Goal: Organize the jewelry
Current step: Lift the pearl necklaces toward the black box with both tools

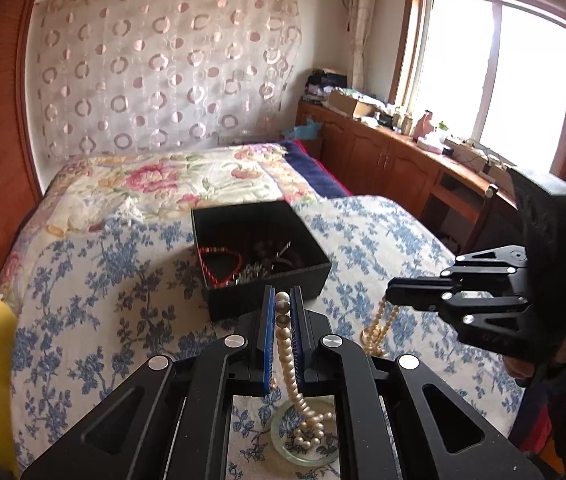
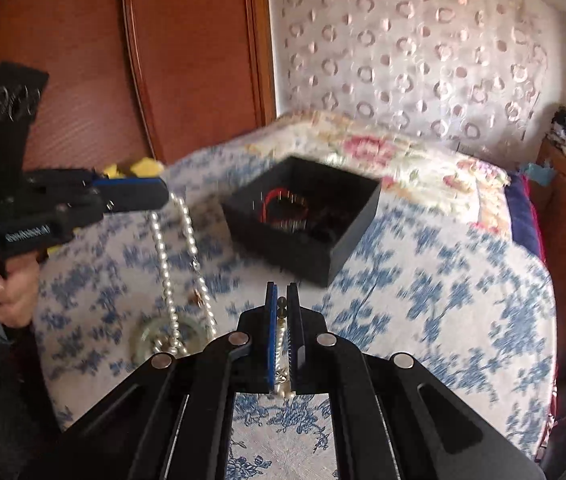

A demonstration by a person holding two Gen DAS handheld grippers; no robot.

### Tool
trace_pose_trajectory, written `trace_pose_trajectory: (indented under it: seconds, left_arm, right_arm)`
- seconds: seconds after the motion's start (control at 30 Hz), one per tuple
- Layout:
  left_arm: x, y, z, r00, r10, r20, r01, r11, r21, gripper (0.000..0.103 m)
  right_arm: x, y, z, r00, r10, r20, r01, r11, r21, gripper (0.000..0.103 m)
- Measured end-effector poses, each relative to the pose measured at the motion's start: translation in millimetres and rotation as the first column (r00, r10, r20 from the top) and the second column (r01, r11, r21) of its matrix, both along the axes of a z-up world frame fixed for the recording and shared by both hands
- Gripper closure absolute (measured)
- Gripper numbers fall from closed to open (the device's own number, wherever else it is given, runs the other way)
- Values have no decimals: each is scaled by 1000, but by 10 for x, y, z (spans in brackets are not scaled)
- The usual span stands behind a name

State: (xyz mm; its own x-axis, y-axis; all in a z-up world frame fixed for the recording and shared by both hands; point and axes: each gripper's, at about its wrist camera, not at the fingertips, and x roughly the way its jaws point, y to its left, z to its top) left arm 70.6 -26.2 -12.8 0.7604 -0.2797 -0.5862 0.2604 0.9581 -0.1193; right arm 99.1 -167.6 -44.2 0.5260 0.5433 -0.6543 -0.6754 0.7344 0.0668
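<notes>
— On the bed, just short of the black box (image 1: 261,254): what are both tools doing?

— Each is clamped on the pearl necklace (image 1: 289,364). The left gripper (image 1: 281,300) pinches one stretch between its blue pads; the right gripper (image 2: 281,300) pinches another, to the right of the box.

— And the strand itself?

— It hangs from both, its slack falling onto a glass ring (image 1: 305,436) on the blue-flowered bedspread (image 1: 123,320). A red bracelet (image 1: 219,262) lies inside the box.
</notes>
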Motion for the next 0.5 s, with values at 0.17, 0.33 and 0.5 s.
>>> trace_pose_trajectory:
  seconds: [0.17, 0.33, 0.5]
  left_arm:
    - [3, -20, 181, 999, -5, 42, 4, 1000, 3, 96]
    - [8, -43, 347, 997, -8, 80, 8, 1000, 3, 96]
    - [2, -59, 506, 994, -12, 111, 12, 1000, 3, 96]
  right_arm:
    - [-15, -26, 321, 998, -10, 65, 8, 1000, 25, 98]
    - [0, -33, 560, 993, -20, 119, 15, 999, 41, 98]
    - [13, -63, 747, 988, -32, 154, 23, 998, 62, 98]
